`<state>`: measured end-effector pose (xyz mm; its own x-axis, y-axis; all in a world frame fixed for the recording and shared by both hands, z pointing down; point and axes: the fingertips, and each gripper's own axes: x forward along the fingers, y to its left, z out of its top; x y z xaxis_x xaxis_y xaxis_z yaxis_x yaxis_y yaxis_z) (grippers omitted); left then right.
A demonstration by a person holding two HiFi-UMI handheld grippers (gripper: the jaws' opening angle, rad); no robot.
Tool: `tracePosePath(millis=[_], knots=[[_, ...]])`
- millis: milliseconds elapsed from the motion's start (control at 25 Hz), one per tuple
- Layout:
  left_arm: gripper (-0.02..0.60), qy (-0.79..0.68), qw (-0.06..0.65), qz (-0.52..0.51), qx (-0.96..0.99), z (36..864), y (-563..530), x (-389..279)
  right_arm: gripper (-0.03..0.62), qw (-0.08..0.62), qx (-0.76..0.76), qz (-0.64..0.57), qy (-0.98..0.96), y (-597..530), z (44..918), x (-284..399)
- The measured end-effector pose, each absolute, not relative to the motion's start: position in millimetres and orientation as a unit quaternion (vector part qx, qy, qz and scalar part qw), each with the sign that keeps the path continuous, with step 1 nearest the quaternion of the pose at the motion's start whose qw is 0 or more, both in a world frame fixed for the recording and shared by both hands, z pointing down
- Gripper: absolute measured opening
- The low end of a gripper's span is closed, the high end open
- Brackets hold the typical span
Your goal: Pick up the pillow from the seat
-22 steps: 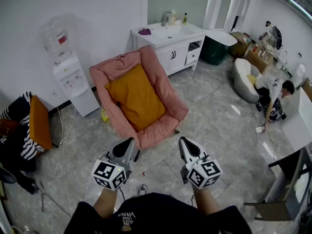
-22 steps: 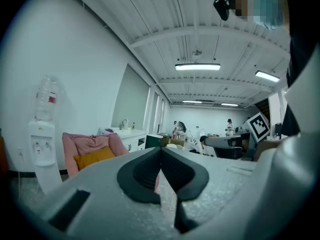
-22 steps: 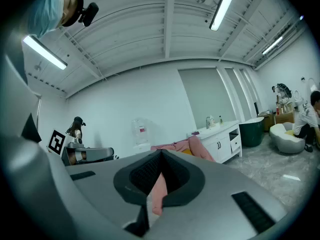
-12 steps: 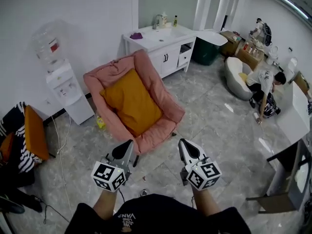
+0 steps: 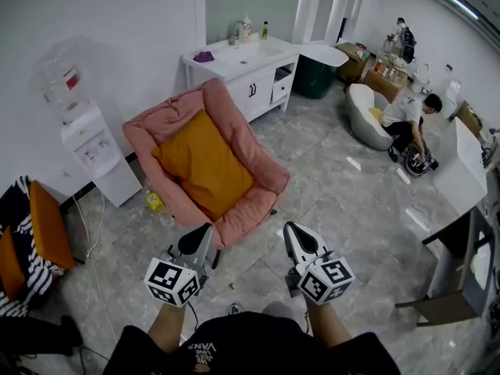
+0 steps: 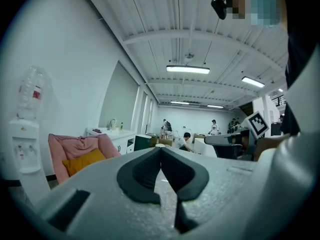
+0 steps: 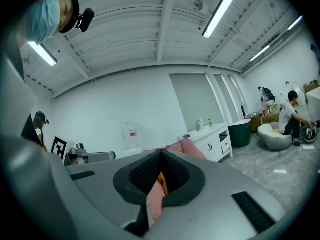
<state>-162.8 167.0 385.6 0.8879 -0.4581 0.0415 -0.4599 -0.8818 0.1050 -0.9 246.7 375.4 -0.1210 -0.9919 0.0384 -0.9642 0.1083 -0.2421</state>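
An orange pillow (image 5: 205,165) lies in the seat of a pink folding chair (image 5: 254,158) at the middle of the head view. In the left gripper view the pillow (image 6: 84,160) shows small at the left, in the chair (image 6: 70,148). My left gripper (image 5: 205,230) is held low, just short of the chair's front edge, jaws shut and empty. My right gripper (image 5: 287,230) hovers beside it to the right, also shut and empty. In the right gripper view a strip of the pink chair (image 7: 156,201) and the pillow (image 7: 161,180) shows behind the closed jaws.
A water dispenser (image 5: 87,135) stands left of the chair and a white sink cabinet (image 5: 242,73) behind it. A yellow bottle (image 5: 153,201) sits on the floor by the chair. A person (image 5: 406,119) crouches at the far right by a white seat (image 5: 366,116). A striped and orange seat (image 5: 31,241) is at the left edge.
The view has shifted: the chair with the pillow sits slightly lower and further left in the picture than before. Both grippers keep their place and stay shut.
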Motion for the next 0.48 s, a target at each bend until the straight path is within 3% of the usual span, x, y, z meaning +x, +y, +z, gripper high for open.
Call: tracePosePath(millis=[160, 200, 240, 280, 320, 480], knots=[[0.028, -0.235, 0.051, 0.018, 0.97, 394, 164, -155, 0.005, 0.074, -0.671, -0.11, 0.73, 245, 380, 7], [0.07, -0.233, 0.053, 0.022, 0.971, 396, 163, -152, 0.005, 0.076, -0.673, -0.111, 0.727, 243, 381, 11], [0.175, -0.23, 0.057, 0.025, 0.971, 398, 162, -148, 0.022, 0.079, -0.675, -0.113, 0.725, 241, 382, 14], [0.257, -0.229, 0.059, 0.028, 0.971, 400, 160, -146, 0.129, 0.082, -0.677, -0.116, 0.722, 239, 383, 18], [0.259, -0.229, 0.061, 0.03, 0.971, 401, 157, -143, 0.17, 0.085, -0.679, -0.118, 0.72, 235, 383, 22], [0.275, -0.241, 0.062, 0.031, 0.968, 402, 142, -131, 0.205, 0.088, -0.679, -0.12, 0.719, 221, 386, 42]])
